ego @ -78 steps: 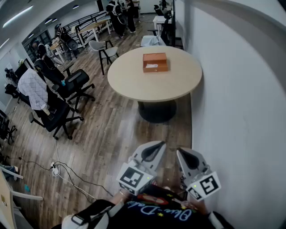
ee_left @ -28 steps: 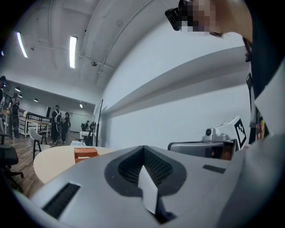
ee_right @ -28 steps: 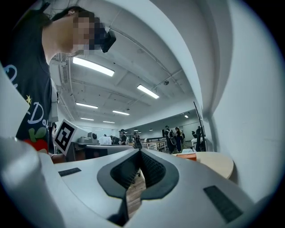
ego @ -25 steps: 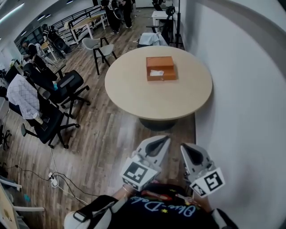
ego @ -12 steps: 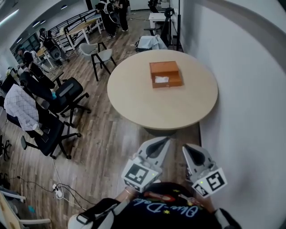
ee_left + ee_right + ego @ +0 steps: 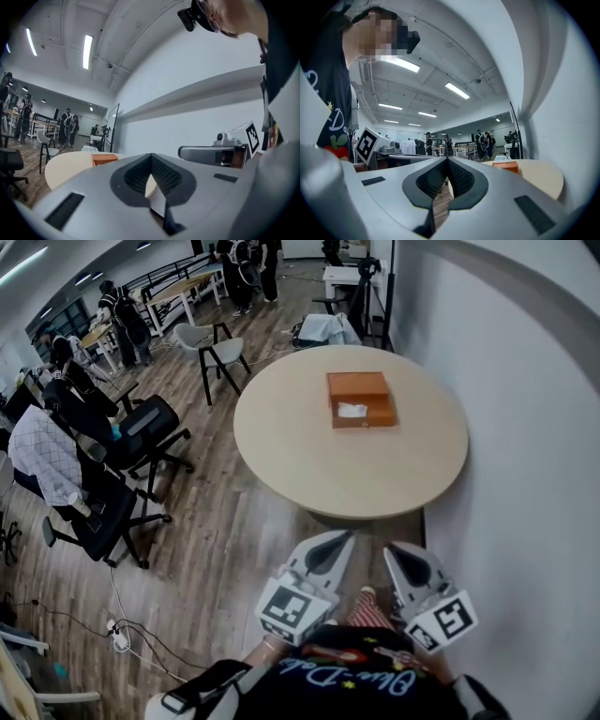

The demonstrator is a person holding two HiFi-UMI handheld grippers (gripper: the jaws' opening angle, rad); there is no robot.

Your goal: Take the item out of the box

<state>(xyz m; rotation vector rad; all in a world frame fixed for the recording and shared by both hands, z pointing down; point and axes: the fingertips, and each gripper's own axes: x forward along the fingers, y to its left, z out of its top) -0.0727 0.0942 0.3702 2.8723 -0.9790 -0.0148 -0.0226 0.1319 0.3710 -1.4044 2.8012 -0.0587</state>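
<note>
The orange box [image 6: 360, 399] sits on the round table [image 6: 309, 460], far from both claws, so the left claw [image 6: 340, 537] and the right claw [image 6: 395, 548] are pinched closed on nothing and held by the person's body, probably just for walking up.

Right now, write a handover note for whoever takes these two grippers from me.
Left gripper: shut, empty, held near the body.
Right gripper: shut, empty, beside the left one.
The orange box lies on the round table ahead, well clear of both grippers. Something white shows in it.
Done: nothing taken out yet.
Left: step up to the table, reach the box, take the item out.
</note>
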